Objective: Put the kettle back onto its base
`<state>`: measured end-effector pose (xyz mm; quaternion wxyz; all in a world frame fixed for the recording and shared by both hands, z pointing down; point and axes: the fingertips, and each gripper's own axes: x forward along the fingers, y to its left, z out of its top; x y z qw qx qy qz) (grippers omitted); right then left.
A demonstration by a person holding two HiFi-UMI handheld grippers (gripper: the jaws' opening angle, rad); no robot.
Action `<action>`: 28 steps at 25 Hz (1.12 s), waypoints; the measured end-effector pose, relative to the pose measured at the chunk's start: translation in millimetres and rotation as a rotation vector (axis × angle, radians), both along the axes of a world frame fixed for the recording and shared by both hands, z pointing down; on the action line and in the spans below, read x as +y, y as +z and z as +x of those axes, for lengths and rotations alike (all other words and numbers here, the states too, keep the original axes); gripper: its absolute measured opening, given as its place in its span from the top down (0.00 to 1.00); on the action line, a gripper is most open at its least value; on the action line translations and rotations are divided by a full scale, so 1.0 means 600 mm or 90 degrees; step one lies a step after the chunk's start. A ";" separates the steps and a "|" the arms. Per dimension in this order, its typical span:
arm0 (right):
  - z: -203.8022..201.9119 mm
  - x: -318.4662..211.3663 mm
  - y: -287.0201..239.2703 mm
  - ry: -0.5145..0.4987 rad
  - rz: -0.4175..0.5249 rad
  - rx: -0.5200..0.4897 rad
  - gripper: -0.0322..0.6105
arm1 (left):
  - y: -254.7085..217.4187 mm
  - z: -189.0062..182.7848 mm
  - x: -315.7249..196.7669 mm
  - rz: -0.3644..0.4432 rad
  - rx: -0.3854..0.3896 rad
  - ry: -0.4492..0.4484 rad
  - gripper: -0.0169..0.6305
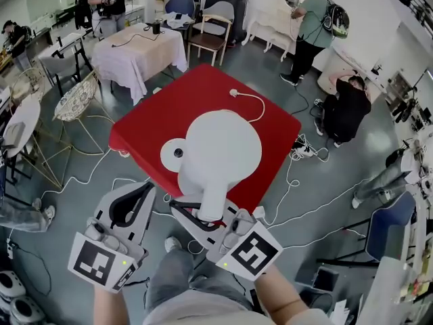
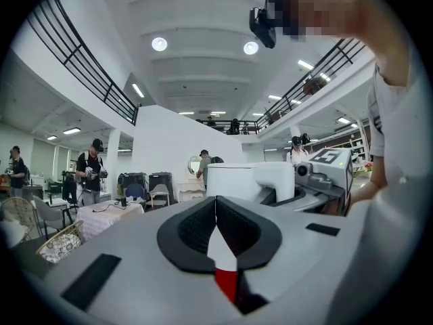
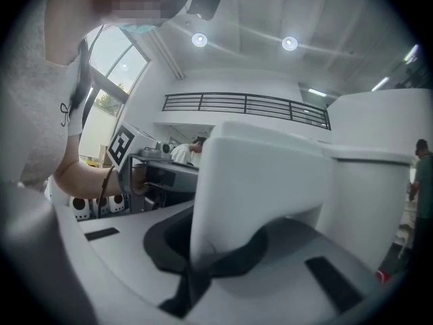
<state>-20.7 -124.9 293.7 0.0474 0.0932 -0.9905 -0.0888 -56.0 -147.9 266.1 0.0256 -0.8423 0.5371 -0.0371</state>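
The white kettle (image 1: 220, 147) hangs over the red table (image 1: 152, 117), seen from above. My right gripper (image 1: 211, 217) is shut on its handle (image 3: 257, 188), which fills the right gripper view beside the kettle's body (image 3: 382, 181). The round white base (image 1: 176, 153) with a dark centre lies on the table, showing at the kettle's left, partly hidden under it. Its white cord (image 1: 254, 99) runs across the far side of the table. My left gripper (image 1: 128, 207) is off the table's near edge, left of the handle, its pads (image 2: 203, 225) touching with nothing between them. The kettle (image 2: 237, 180) shows beyond its jaws.
White cables (image 1: 298, 181) trail over the grey floor around the table. A white-clothed table (image 1: 139, 53), chairs (image 1: 210, 36) and wire chairs (image 1: 74, 100) stand beyond. People stand and crouch at the back and right (image 1: 345, 107). My legs show below the grippers.
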 end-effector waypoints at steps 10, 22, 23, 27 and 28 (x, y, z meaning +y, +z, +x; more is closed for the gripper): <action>-0.083 -0.108 0.067 -0.005 -0.021 -0.004 0.94 | 0.058 -0.064 -0.089 -0.021 0.009 0.001 0.96; -0.156 -0.196 0.178 -0.014 -0.024 0.010 0.94 | 0.148 -0.114 -0.139 -0.057 0.006 -0.005 0.96; -0.160 -0.199 0.187 -0.015 -0.026 0.011 0.94 | 0.155 -0.115 -0.138 -0.061 0.005 -0.006 0.96; -0.173 -0.206 0.216 -0.023 -0.025 0.022 0.94 | 0.178 -0.122 -0.133 -0.064 0.009 -0.013 0.96; -0.176 -0.208 0.221 -0.026 -0.024 0.026 0.94 | 0.181 -0.124 -0.132 -0.065 0.009 -0.015 0.96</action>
